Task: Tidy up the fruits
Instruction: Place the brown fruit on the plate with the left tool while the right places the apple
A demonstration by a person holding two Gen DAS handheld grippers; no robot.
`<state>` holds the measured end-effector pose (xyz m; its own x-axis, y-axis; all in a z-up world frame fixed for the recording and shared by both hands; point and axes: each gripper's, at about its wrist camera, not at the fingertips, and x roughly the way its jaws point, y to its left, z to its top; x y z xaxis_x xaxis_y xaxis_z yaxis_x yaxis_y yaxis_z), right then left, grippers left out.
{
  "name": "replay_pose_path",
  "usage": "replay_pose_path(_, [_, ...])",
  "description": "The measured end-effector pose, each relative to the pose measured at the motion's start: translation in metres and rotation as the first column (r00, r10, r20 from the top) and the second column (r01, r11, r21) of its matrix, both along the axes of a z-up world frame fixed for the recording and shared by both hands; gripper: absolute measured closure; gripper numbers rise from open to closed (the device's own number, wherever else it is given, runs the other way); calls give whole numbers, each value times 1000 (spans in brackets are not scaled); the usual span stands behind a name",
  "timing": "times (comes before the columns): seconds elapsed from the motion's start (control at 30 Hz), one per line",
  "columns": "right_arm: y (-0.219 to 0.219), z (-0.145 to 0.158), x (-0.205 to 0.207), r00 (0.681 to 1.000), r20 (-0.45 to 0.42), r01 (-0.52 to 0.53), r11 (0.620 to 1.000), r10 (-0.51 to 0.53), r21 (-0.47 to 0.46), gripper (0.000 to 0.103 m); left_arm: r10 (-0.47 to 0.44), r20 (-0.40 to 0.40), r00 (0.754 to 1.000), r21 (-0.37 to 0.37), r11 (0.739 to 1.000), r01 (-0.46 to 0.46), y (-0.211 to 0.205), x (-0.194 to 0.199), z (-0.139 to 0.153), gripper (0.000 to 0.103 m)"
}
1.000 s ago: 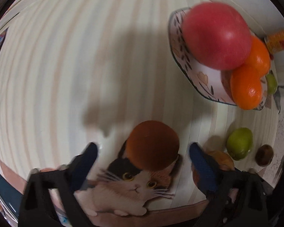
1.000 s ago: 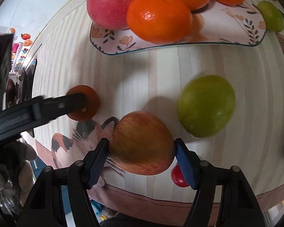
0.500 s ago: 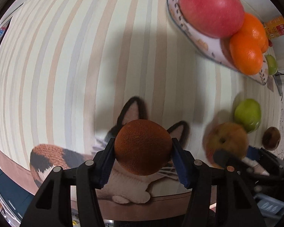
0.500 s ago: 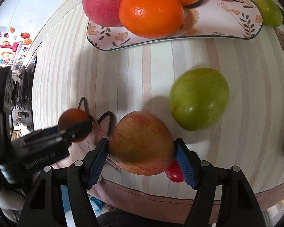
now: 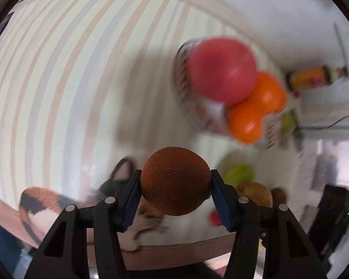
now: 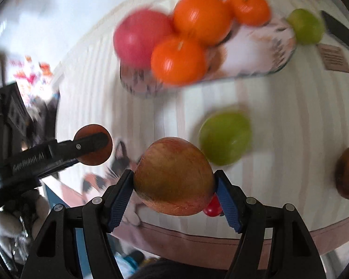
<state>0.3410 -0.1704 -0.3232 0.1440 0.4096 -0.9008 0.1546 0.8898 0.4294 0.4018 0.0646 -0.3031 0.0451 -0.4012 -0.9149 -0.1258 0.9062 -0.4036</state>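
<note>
My left gripper (image 5: 174, 187) is shut on a dark, rough-skinned orange (image 5: 175, 181) and holds it above the cat picture on the tablecloth. In my right gripper (image 6: 173, 186) sits a red-yellow apple (image 6: 173, 176), gripped by both pads and clear of the cloth. The right wrist view also shows the dark orange (image 6: 86, 159) at the left behind a black finger (image 6: 90, 140). A patterned plate (image 5: 181, 86) (image 6: 256, 53) farther back carries a red apple (image 5: 222, 68) (image 6: 139, 38) and oranges (image 5: 244, 123) (image 6: 179, 60). The background is motion-blurred.
On the striped cloth lie a green fruit (image 6: 225, 137) (image 5: 239, 173), a brown fruit (image 6: 347, 172) and a small red one (image 6: 213, 208). Another green fruit (image 6: 306, 25) sits by the plate's far end. A yellow-labelled bottle (image 5: 309, 79) stands beyond. The table's front edge (image 6: 221, 239) is near.
The left jaws, open around the dark orange a second ago, closed on it and lifted it. The right gripper rose with the apple. Both views now stand farther from the table.
</note>
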Motion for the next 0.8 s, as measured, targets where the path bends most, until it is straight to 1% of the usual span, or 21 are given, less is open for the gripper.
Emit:
replay_pose_path(0.03, [-9,6,3,1000,15,20,1000,-20,3,31,13,10,1000,-23,1000,-13,-1,8,4,49])
replay_pose_path(0.13, [-40,19,18,995,47,87,996,-86,-15,31,30,25,999,-57,998,-28,-14,24,8,49])
replay_pose_path(0.23, [-65,19,35,989,48,142,989,-140,-35,31,-8,26,1000,-79,997,10,-32,35,3,49])
replay_pose_path(0.37, [-93,13,61,980,41,196,978,-194,-74,31,-69,2,998,-72,995,69,-53,45,-14,49])
replay_pose_path(0.5, [-105,9,80,977,42,212,972,-209,-99,31,-88,-16,996,-50,995,87,-72,44,-28,49])
replay_pose_path(0.67, [-111,7,95,975,48,221,970,-217,-105,31,-62,-17,998,-65,996,61,-70,44,-31,49])
replay_pose_path(0.8, [-109,2,103,974,47,225,969,-221,-105,31,-62,7,998,-56,996,63,-70,41,-29,48])
